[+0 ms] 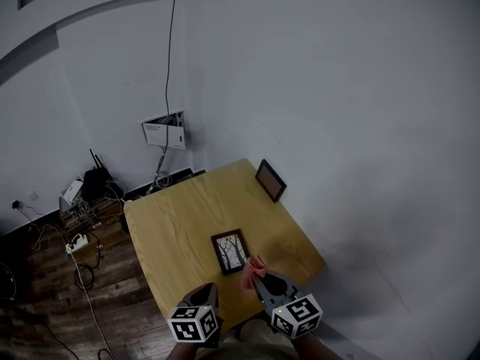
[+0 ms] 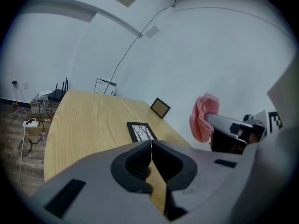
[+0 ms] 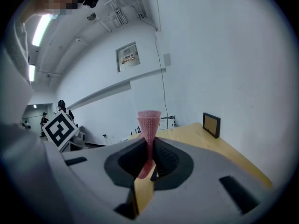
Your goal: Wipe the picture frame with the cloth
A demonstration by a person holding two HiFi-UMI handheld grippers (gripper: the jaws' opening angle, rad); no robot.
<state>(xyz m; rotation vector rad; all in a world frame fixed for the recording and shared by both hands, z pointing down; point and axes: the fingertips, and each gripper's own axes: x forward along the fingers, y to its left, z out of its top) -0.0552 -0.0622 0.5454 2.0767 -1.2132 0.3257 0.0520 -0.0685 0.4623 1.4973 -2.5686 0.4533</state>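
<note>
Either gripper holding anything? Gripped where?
Right gripper pinches the pink cloth at one bunched end; the rest sticks out past the jaws. Left gripper is shut, empty.

place: bare office-type room | white walls (image 1: 337, 88) | router (image 1: 96, 180), power strip (image 1: 77, 243) on wood floor (image 1: 45, 306) | wall cable box (image 1: 165, 131)

We see the black picture frame (image 1: 230, 250) flat on the table (image 1: 169, 220), the pink cloth (image 1: 250, 274) pinched in our right gripper (image 3: 150, 148).
</note>
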